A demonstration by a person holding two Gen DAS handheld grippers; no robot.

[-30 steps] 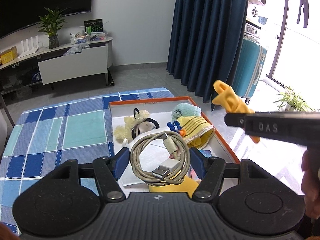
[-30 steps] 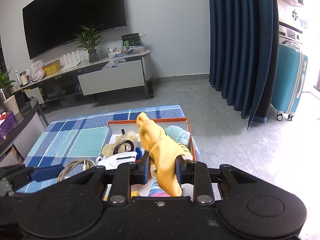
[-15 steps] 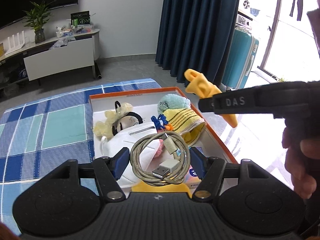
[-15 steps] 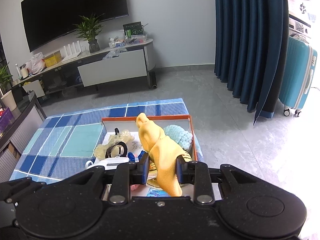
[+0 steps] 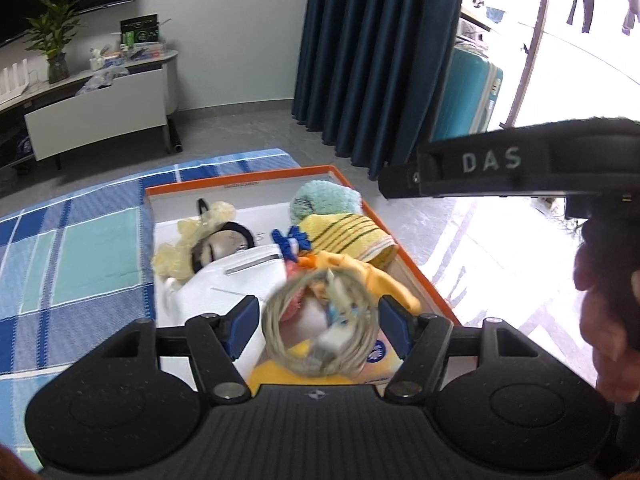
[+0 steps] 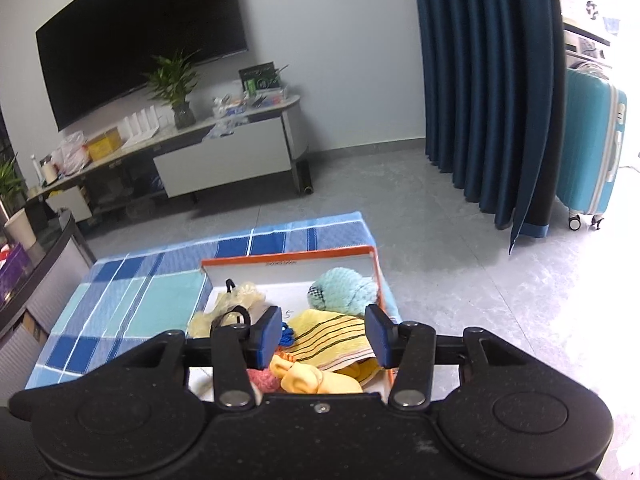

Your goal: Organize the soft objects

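Left wrist view: we record the left gripper (image 5: 318, 320) with jaws opening, the blurred cable coil (image 5: 320, 324) between its pads, neither pad pressing on it, over the orange-rimmed box (image 5: 416, 268). At two o'clock of the coil lies the yellow glove (image 5: 376, 276). The right gripper (image 6: 322, 338) is opening and grasps nothing; the glove (image 6: 316, 378) rests in the box at its six o'clock.
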